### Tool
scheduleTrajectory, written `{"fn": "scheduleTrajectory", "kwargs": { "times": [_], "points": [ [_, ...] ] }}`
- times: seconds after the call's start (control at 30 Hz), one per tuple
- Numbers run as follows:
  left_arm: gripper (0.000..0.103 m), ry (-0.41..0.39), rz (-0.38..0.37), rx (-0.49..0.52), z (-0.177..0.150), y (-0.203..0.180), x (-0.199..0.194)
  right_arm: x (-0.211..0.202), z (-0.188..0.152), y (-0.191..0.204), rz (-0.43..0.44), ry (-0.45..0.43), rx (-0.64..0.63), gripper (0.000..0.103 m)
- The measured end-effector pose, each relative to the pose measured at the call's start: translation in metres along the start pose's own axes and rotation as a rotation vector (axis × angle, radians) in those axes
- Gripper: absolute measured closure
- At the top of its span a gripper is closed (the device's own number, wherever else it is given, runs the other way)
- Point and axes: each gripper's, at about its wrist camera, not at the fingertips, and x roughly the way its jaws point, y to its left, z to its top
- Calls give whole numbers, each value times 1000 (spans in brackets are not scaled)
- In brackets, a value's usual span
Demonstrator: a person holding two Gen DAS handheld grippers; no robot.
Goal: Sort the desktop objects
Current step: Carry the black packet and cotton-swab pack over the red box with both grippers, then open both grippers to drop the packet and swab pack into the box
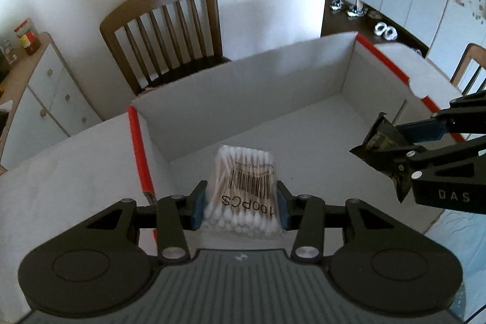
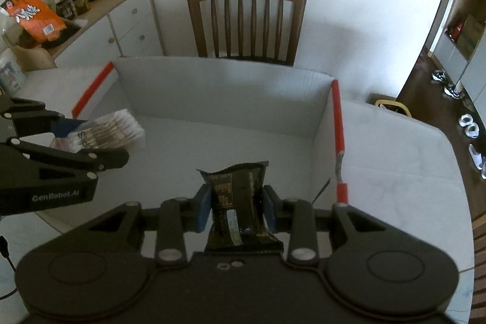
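Note:
My left gripper (image 1: 241, 204) is shut on a clear bag of cotton swabs (image 1: 244, 184) and holds it above the floor of an open white cardboard box (image 1: 243, 87) with red edge strips. My right gripper (image 2: 237, 207) is shut on a black snack packet (image 2: 240, 202) and holds it over the same box (image 2: 212, 87). In the left wrist view the right gripper (image 1: 395, 154) with its packet (image 1: 382, 141) comes in from the right. In the right wrist view the left gripper (image 2: 91, 138) with the swabs (image 2: 109, 131) comes in from the left.
The box stands on a white table (image 2: 395, 157). A brown wooden chair (image 2: 246, 20) stands behind the box against the white wall. A white sideboard (image 2: 121, 23) with an orange bag and jars is at the far left. Shoes lie on the dark floor at the right.

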Motion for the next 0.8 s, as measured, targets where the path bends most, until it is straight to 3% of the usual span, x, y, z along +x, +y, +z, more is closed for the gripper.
{"fn": "scheduleTrajectory", "kwargs": {
  "times": [0.37, 0.8],
  "points": [
    [59, 76, 8, 141, -1, -17, 30, 30, -10, -1, 9, 75, -28, 69],
    [58, 164, -19, 191, -5, -23, 46, 42, -17, -1, 2, 129, -48, 68]
  ]
}}
